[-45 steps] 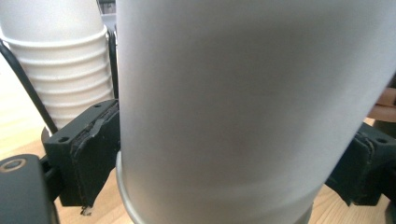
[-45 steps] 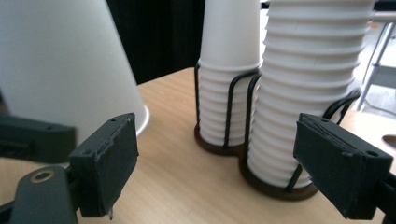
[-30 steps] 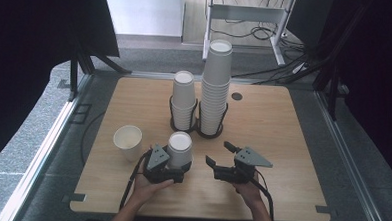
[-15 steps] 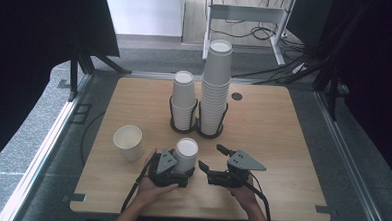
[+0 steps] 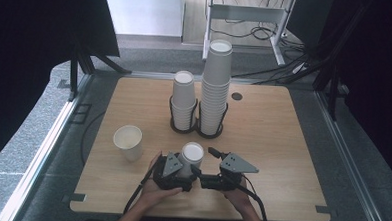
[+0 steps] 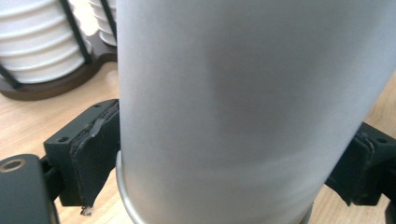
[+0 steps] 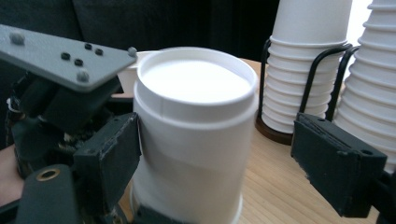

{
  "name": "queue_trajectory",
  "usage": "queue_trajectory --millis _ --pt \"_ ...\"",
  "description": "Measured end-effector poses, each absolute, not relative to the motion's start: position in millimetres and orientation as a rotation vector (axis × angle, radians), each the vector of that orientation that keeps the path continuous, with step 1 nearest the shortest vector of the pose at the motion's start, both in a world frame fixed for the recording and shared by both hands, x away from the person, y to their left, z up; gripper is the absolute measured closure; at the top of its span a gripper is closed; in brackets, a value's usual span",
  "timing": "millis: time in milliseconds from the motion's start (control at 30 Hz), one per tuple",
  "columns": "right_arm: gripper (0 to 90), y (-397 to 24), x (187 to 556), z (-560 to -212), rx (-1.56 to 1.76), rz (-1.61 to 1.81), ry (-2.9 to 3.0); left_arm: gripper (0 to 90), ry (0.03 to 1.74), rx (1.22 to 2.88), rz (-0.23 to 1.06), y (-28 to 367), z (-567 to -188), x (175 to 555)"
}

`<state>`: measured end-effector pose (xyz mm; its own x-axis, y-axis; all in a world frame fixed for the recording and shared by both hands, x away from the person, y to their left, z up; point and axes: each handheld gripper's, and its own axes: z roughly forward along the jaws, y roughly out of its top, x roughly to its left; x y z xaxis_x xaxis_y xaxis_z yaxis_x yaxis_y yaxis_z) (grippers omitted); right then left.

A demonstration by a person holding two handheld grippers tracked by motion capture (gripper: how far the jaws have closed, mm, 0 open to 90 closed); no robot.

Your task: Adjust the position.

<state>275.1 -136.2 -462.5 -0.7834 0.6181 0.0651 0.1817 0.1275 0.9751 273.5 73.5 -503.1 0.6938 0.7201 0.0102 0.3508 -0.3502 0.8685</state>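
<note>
An upside-down white paper cup [image 5: 192, 154] stands near the table's front middle, and my left gripper [image 5: 188, 166] is shut on its wall. In the left gripper view both pads [image 6: 95, 154] press the cup [image 6: 243, 93] from either side. My right gripper [image 5: 203, 162] reaches in from the right with its jaws open around the same cup [image 7: 196, 121]. In the right gripper view [image 7: 219, 163] the far pad [image 7: 334, 163] stands well off the cup; the near one is close beside it.
An upright white cup [image 5: 128, 141] stands alone at the front left. Two stacks of inverted cups sit in black wire holders mid-table: a short one [image 5: 183, 97] and a tall one [image 5: 216, 86]. Bare wooden table [image 5: 287, 144] lies to the right.
My left gripper has carried the cup rightward and toward the front edge, lower to the table. My right gripper has moved left until its jaws flank the cup.
</note>
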Motion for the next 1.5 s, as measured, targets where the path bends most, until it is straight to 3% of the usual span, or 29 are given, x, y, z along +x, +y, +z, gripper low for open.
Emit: queue_trajectory --millis 600,967,1500 --pt "23.3 -129 277 -469 0.792 1.73 2.081 5.6 0.796 1.993 0.451 55 -507 267" --pt "23.3 -143 286 -473 0.957 1.958 2.032 5.5 0.798 2.012 0.403 57 -506 270" --pt "23.0 -140 285 -477 0.945 1.918 2.054 6.8 0.799 2.042 0.38 58 -510 272"
